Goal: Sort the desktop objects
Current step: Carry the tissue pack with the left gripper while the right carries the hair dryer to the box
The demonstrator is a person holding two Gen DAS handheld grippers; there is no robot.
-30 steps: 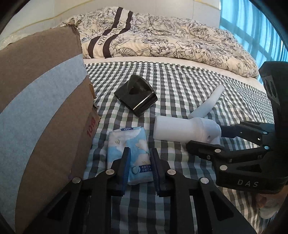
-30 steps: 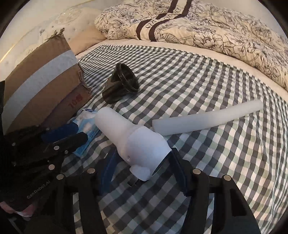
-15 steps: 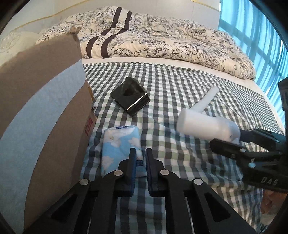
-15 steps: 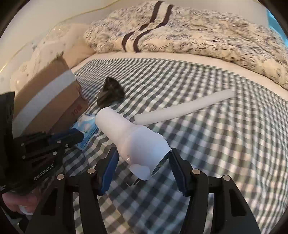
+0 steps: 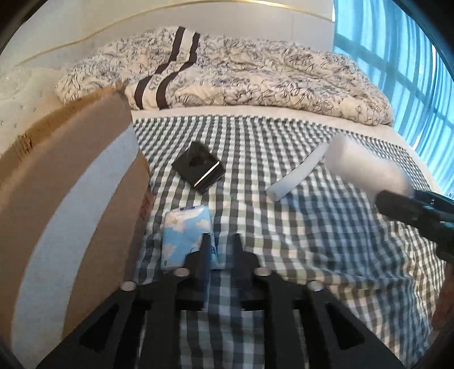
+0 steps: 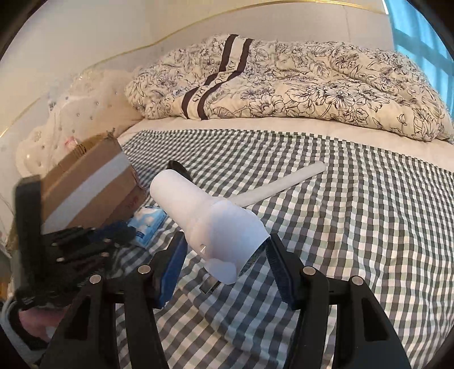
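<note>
Left wrist view: left gripper (image 5: 220, 249) low over the checked sheet (image 5: 326, 241), jaws narrowly apart, one blue pad lying across the near corner of the tissue pack (image 5: 185, 234); whether pinching it or just overlapping, cannot tell. Pack flat just beside the cardboard box (image 5: 71, 204). Black holder (image 5: 198, 167) and white tube (image 5: 296, 176) further out. Best squeezed square across the pack's edge, lifted slowly, kept clear of the box wall.

Right wrist view: right gripper (image 6: 225, 258) clamped on the wide end of the white hair dryer (image 6: 204, 215), raised off the sheet, nozzle toward the box (image 6: 90, 187). Grip best kept firm; smooth plastic may slip. Soft bedding, floral quilt (image 6: 298, 85) behind, blue curtain (image 6: 420, 25) at right.
</note>
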